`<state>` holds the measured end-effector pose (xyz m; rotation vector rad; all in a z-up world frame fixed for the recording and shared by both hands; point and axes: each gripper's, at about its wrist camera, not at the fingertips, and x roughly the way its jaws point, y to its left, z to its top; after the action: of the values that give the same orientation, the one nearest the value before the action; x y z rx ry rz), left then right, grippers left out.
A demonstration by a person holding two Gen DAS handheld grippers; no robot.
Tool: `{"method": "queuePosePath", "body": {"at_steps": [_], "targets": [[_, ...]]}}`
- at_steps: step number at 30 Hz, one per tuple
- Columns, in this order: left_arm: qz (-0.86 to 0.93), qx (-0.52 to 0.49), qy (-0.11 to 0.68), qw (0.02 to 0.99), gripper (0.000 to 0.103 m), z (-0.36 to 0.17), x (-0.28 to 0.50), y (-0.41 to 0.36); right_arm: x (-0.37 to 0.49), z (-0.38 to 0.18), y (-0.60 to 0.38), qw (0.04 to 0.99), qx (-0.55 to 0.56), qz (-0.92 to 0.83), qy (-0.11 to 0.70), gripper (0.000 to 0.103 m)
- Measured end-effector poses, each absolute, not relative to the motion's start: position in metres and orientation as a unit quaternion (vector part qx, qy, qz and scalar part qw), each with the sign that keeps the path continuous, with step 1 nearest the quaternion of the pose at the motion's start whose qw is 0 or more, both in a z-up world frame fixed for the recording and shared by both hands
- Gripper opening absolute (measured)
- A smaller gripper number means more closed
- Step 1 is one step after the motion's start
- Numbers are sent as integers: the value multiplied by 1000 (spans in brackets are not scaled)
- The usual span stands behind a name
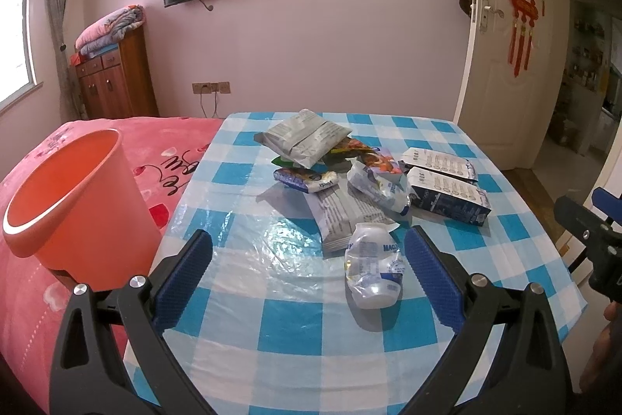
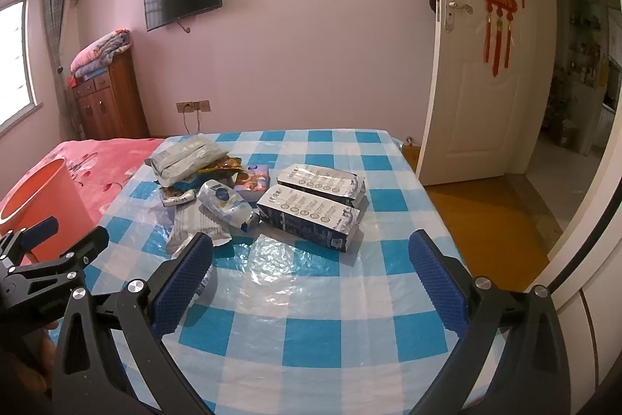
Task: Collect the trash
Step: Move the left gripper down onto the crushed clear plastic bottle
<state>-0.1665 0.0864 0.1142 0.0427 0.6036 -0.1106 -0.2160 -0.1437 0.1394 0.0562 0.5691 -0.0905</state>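
We hold the left tool (image 1: 309, 269) spread, empty, the crushed bottle (image 1: 373, 269) at frame centre on the desk (image 1: 272, 317); the right tool (image 2: 311, 275) gapes too; slick plastic may squirt out; the bin (image 1: 74, 209), mid-left, may tip.

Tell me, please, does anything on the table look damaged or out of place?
Yes. The clear plastic bottle is crushed and lies on its side near the left gripper. Wrappers sit in a loose heap behind it.
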Motion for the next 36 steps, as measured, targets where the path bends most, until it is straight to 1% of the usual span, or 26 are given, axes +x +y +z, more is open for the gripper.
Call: {"method": "queuePosePath", "body": {"at_steps": [11,17,24,27,30,36], "targets": [[-69,28,309,948,100,105,-160,81,-203,123,-148,950,22,-47,307,99],[-126,41,330,935,100,84,-159,76,-191,100,-155,939,31,-31,342,99],[-190,88,358,910,100,55,-160,58,-174,74,-170,921,61,-7,384,99],[-201,99,385,895,100,42,-151,51,-165,65,-173,912,75,8,403,99],[-202,86,410,885,99,32,-140,49,-159,60,-172,910,70,15,409,99],[-186,62,422,885,99,32,-119,44,-142,50,-182,902,87,24,423,99]]}}
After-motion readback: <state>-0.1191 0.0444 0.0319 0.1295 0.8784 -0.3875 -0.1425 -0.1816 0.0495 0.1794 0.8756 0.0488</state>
